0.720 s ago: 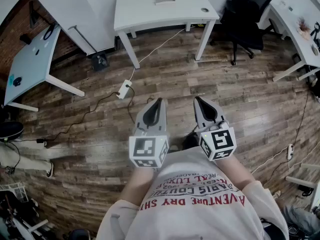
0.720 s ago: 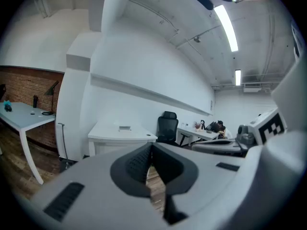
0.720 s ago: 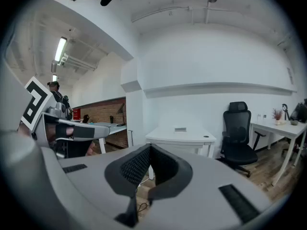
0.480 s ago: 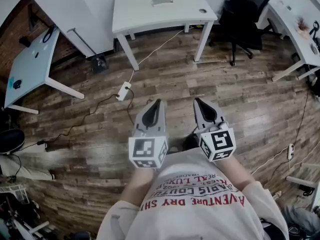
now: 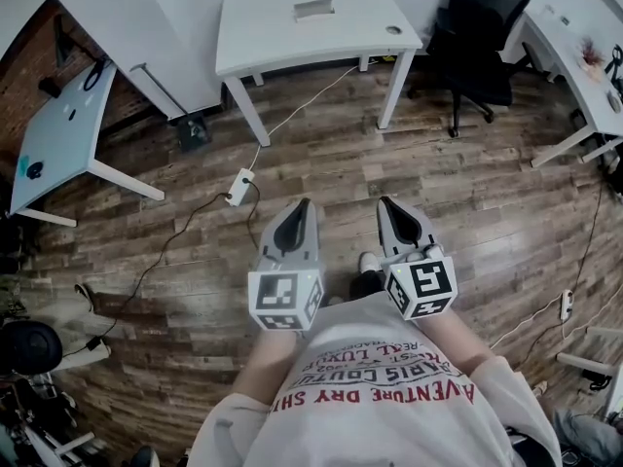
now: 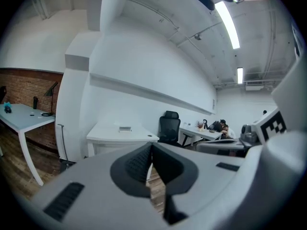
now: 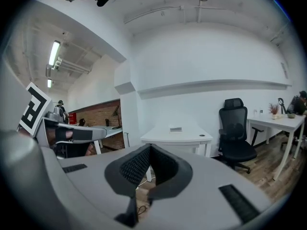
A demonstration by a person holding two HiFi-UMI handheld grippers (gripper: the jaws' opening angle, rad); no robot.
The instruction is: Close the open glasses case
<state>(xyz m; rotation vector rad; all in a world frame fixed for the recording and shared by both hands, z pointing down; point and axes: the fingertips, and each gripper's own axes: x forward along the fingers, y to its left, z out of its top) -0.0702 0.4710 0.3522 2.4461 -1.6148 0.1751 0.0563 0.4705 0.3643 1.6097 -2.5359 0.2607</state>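
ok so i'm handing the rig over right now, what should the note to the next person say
Left tool: jaws shut, nothing between them, held low over the wooden floor.
Right tool: also shut and empty, beside the left one.
Job's things: no glasses case can be made out for sure. A small flat grey object lies on the white table ahead. It is too small to tell whether it is the case, or whether it is open.
Done: nothing shows as done. Neither tool is near the table.
Left: probably walk to the table, check that object, and close it if it is the case.
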